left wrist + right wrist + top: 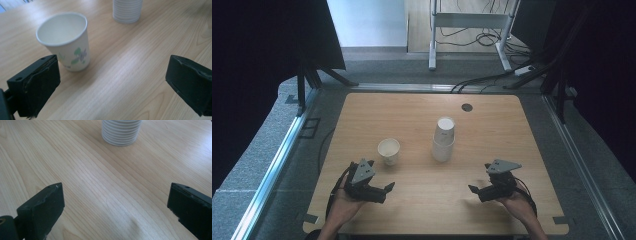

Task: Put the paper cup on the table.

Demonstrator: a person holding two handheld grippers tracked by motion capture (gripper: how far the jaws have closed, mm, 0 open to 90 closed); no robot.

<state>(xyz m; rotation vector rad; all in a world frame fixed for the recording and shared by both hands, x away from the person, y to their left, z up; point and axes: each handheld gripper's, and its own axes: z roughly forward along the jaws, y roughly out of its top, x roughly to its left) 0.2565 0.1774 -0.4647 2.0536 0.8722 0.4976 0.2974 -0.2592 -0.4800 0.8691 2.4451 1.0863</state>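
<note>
On the table (422,200) I count one single paper cup (388,151), standing upright and empty left of the middle, and one stack of upturned cups (443,139) near the centre, well apart from it. The left gripper (379,192) sits by the near edge with its jaws spread wide, holding nothing, just short of the single cup. The right gripper (477,192), near the near-right corner, is likewise spread wide and touches nothing.
</note>
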